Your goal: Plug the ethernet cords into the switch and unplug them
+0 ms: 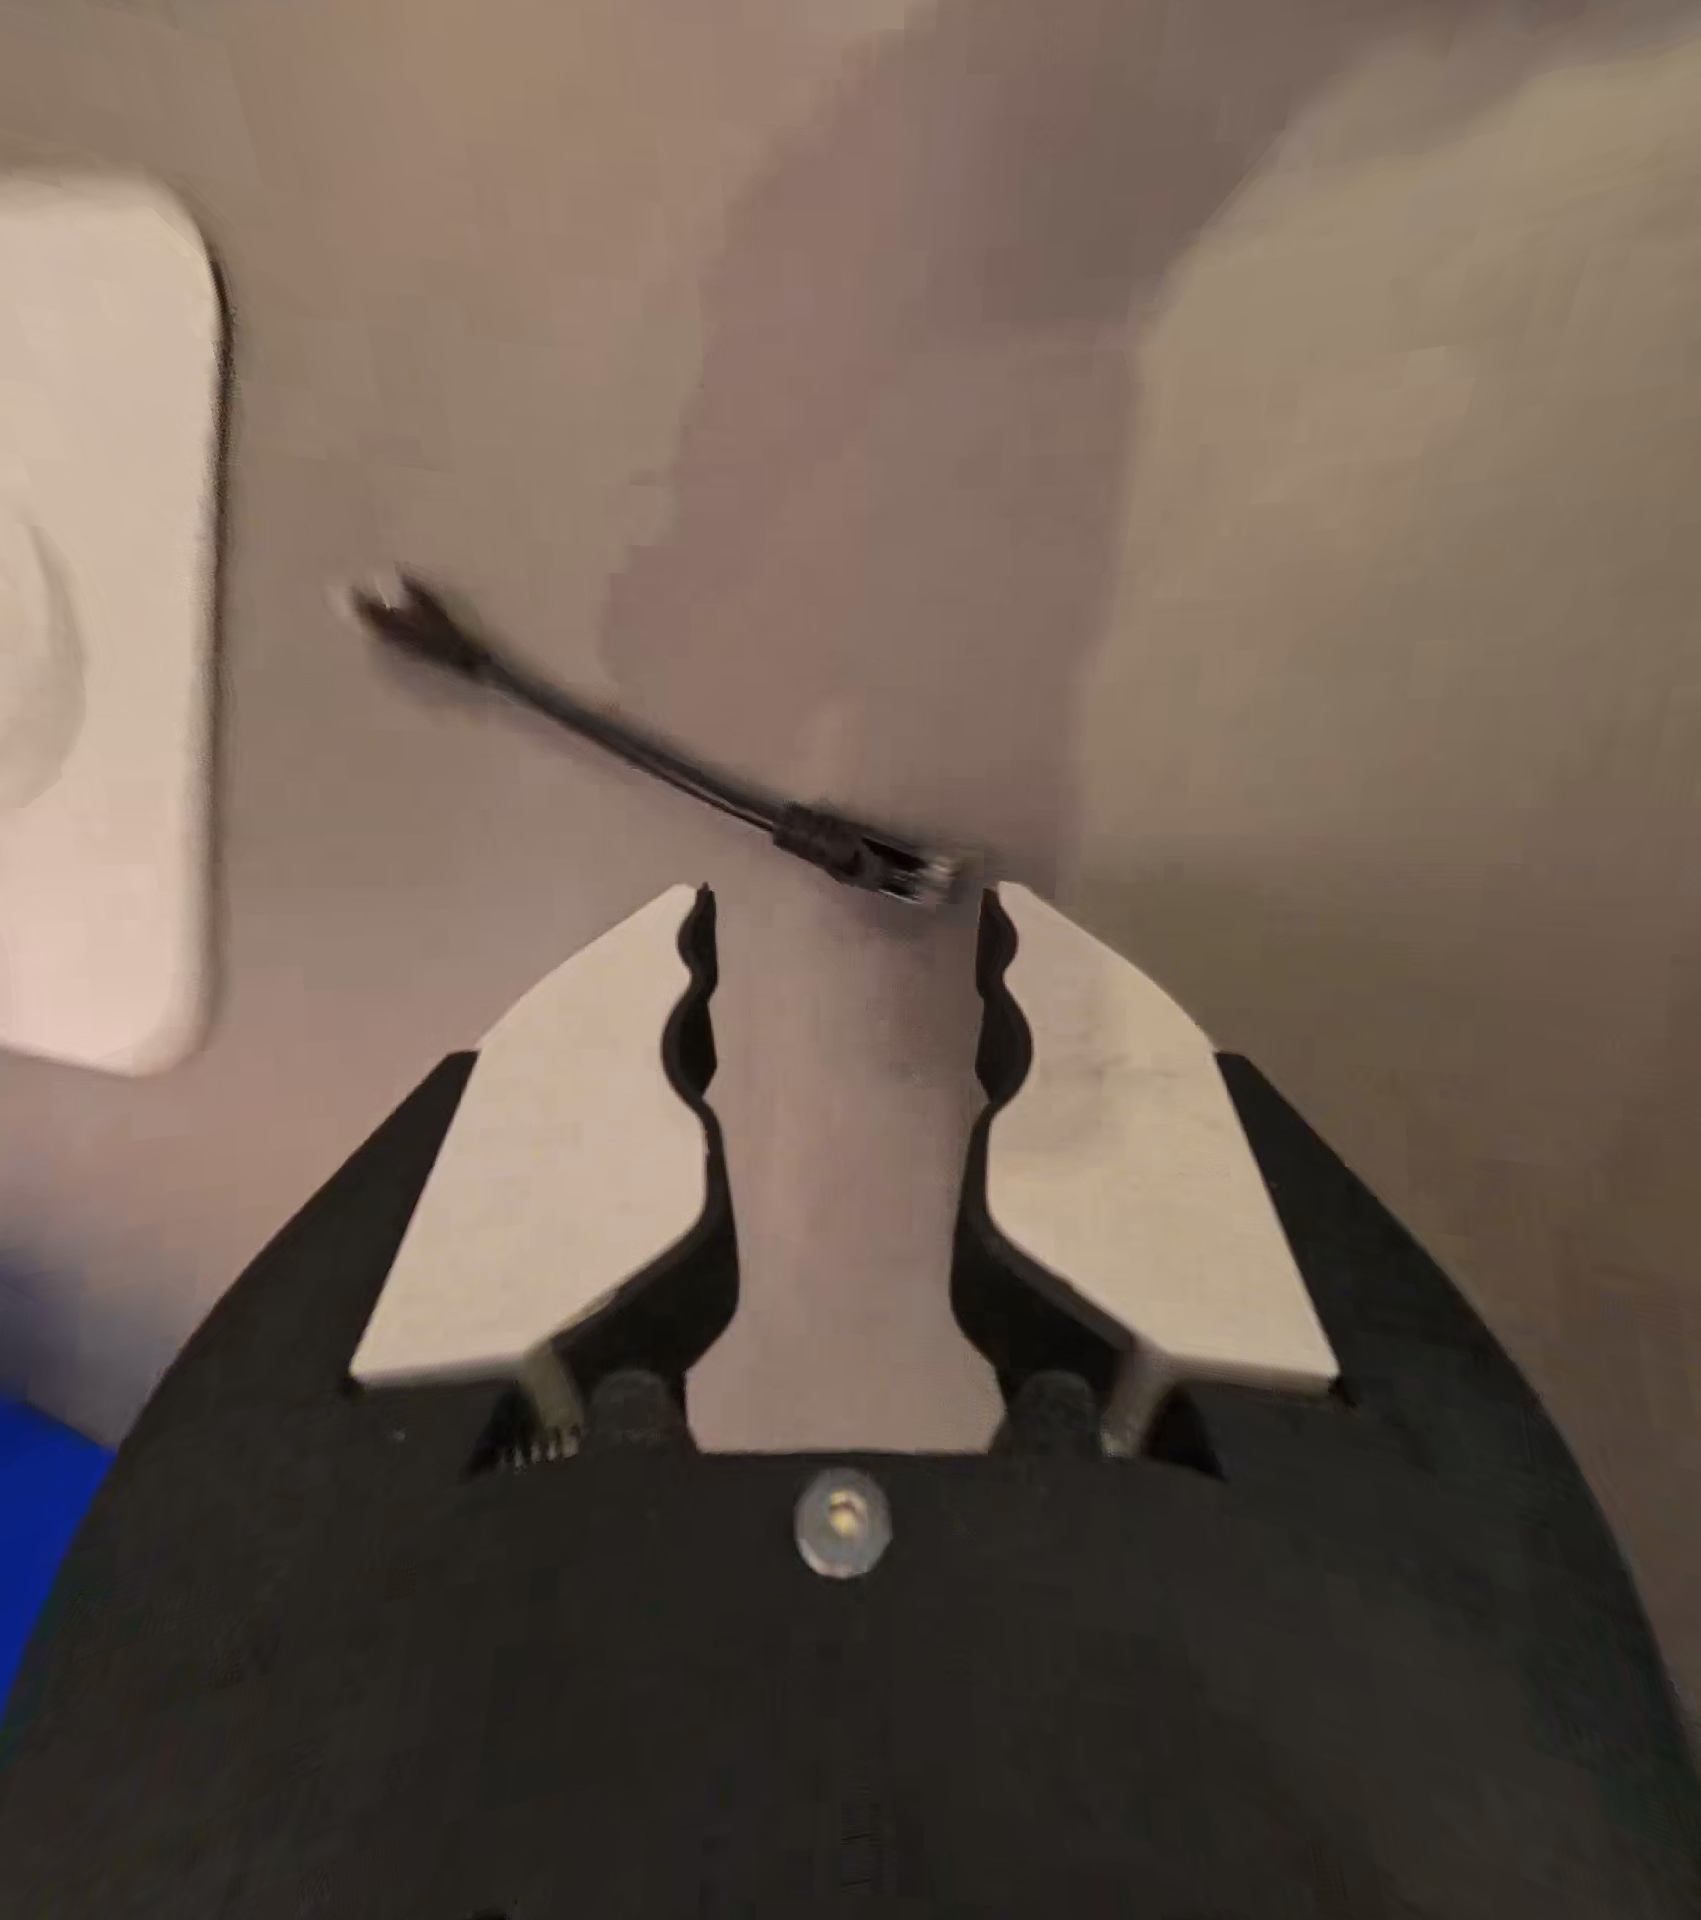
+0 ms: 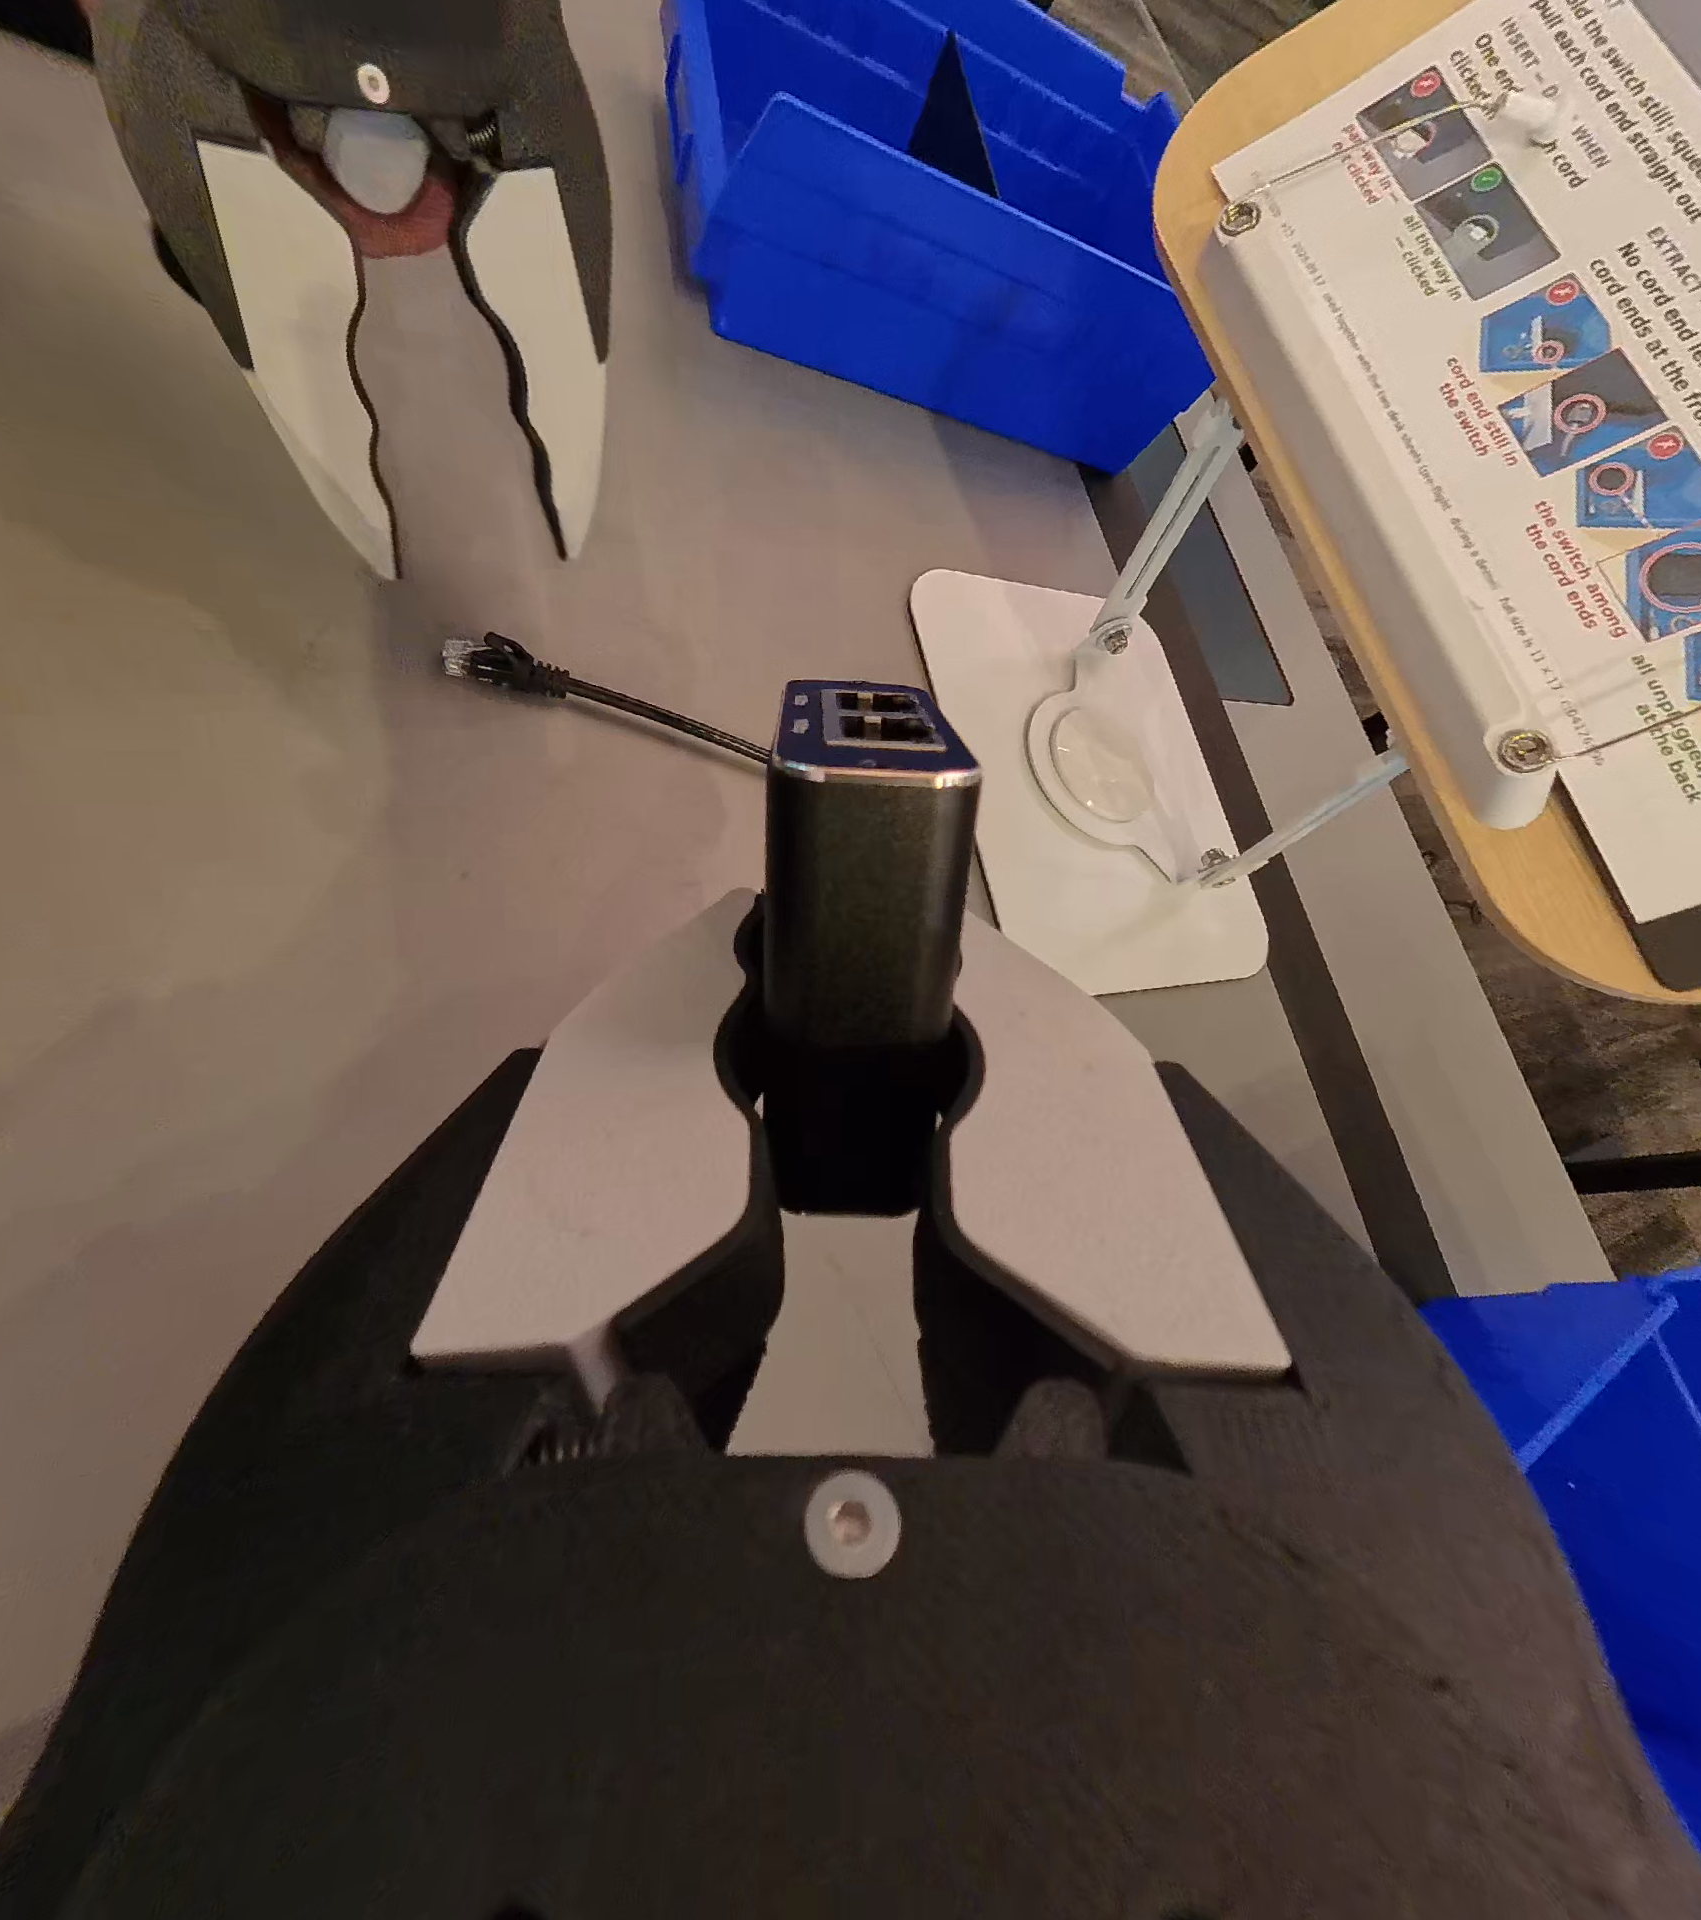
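A short black ethernet cord lies on the grey table, blurred, with a clear-tipped plug just beyond my fingertips. My left gripper is open and empty, hovering over that plug without touching it. My right gripper is shut on the dark switch and holds it upright, its blue port face pointing away with both ports empty. In the right wrist view the cord runs from behind the switch to its plug, and the left gripper hangs open just above it.
A white stand base sits right of the switch and carries a tilted instruction board. A blue bin stands at the back, another at the table's right edge. The base also shows in the left wrist view.
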A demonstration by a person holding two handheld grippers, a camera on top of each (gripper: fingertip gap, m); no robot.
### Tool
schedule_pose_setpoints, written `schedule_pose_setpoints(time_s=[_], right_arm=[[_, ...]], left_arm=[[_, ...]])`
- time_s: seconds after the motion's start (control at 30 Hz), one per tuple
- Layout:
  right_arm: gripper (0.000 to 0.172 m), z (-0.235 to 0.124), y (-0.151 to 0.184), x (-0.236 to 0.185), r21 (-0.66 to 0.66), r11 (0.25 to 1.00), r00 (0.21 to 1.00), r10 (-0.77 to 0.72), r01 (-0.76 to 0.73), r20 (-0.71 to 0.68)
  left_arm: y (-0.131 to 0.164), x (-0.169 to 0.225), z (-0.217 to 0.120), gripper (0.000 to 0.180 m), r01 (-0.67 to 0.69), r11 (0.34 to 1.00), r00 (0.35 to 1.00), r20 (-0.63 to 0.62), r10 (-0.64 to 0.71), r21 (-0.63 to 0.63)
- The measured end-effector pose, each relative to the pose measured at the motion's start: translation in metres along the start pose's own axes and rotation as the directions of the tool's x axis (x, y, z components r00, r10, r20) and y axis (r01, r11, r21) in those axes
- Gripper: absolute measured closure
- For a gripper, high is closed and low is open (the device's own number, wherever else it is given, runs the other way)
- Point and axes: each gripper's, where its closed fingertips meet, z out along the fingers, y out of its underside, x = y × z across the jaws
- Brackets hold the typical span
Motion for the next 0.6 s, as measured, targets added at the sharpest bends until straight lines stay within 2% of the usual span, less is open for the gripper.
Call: schedule_pose_setpoints(time_s=[0.03, 0.1, 0.17, 0.27, 0.37, 0.5, 0.6], right_arm=[[0.145, 0.001, 0.0, -0.001, -0.003, 1.0, 1.0, -0.003, 0.003, 0.003], [0.145, 0.003, 0.0, -0.003, -0.011, 1.0, 1.0, -0.01, 0.01, 0.005], [0.145, 0.003, 0.0, -0.004, -0.017, 1.0, 1.0, -0.016, 0.016, 0.005], [0.145, 0.001, 0.0, -0.004, -0.023, 1.0, 1.0, -0.019, 0.019, 0.001], [0.145, 0.001, 0.002, -0.002, -0.026, 1.0, 1.0, -0.018, 0.018, -0.001], [0.145, 0.004, 0.007, -0.002, -0.027, 1.0, 1.0, -0.008, 0.008, 0.007], [0.145, 0.005, 0.013, -0.001, -0.032, 0.999, 1.0, 0.004, -0.004, 0.011]], left_arm=[[-0.004, -0.002, 0.003, 0.132, -0.179, 0.983, 0.983, 0.028, 0.18, -0.028], [-0.014, 0.01, 0.009, 0.137, -0.462, 0.887, 0.887, -0.04, 0.461, -0.011], [-0.01, 0.009, 0.016, 0.141, -0.638, 0.769, 0.768, -0.104, 0.632, -0.037], [0.0, -0.005, 0.016, 0.144, -0.753, 0.655, 0.651, -0.206, 0.731, -0.057], [0.005, -0.015, 0.017, 0.148, -0.817, 0.573, 0.565, -0.284, 0.775, -0.061], [0.008, -0.004, 0.025, 0.15, -0.91, 0.413, 0.393, -0.348, 0.851, -0.017], [0.01, -0.004, 0.034, 0.149, -0.95, 0.312, 0.291, -0.373, 0.881, -0.004]])
